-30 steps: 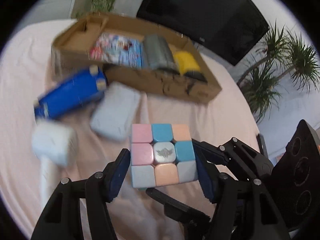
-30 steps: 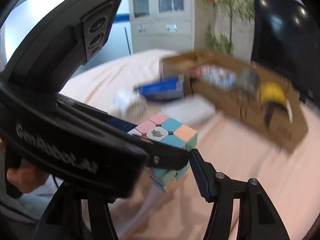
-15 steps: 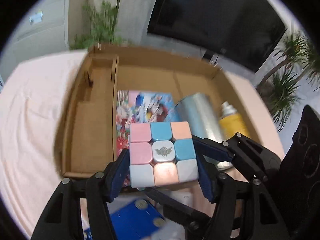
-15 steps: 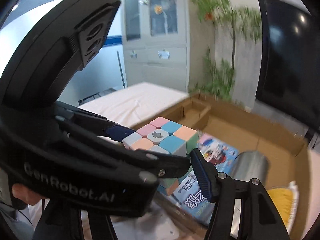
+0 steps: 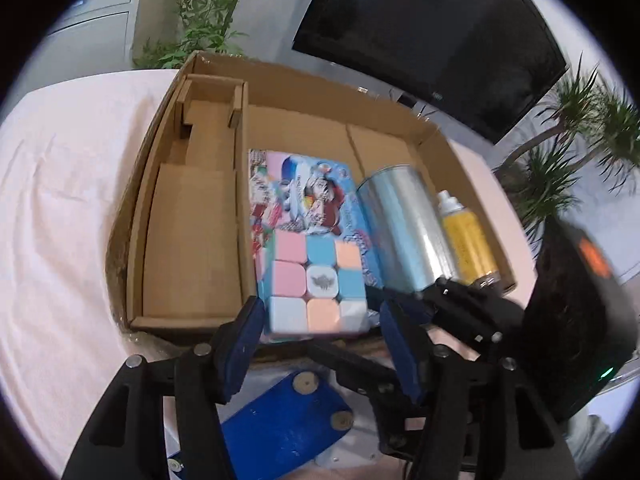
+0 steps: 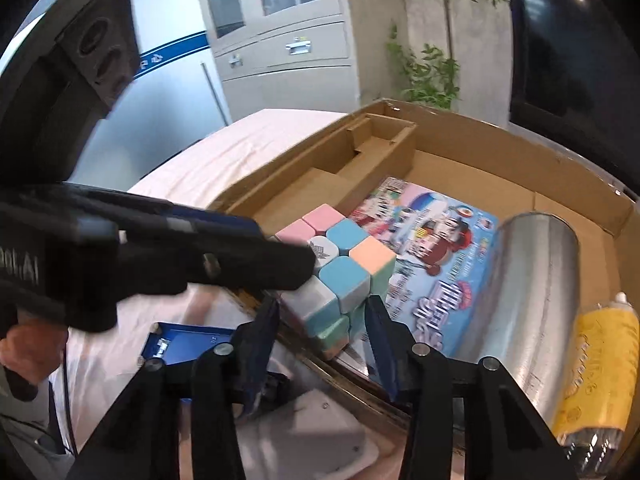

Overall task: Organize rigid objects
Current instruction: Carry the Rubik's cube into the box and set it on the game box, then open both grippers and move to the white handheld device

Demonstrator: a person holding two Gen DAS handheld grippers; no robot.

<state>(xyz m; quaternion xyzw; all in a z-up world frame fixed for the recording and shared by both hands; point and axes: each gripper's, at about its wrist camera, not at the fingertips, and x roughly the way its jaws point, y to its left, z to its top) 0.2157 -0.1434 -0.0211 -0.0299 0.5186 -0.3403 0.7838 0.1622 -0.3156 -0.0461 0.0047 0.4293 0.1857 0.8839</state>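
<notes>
A pastel puzzle cube (image 5: 316,280) lies in the cardboard box (image 5: 192,240), on the near end of a colourful picture box (image 5: 304,196). My left gripper (image 5: 320,344) is open, its pads just behind the cube on either side and apart from it. My right gripper (image 6: 320,336) is open too, close beside the cube (image 6: 340,268), at the box's near wall. A silver can (image 5: 404,228) and a yellow spray bottle (image 5: 468,236) lie to the right in the box.
A blue case (image 5: 280,428) and a white block (image 6: 316,432) lie on the pink cloth (image 5: 60,200) in front of the box. The box's left compartment (image 5: 188,240) holds nothing. A dark screen (image 5: 432,32) and plants stand behind.
My left gripper carried the cube from above the cloth to over the box, then opened; the cube now rests on the picture box. My right gripper moved along beside it.
</notes>
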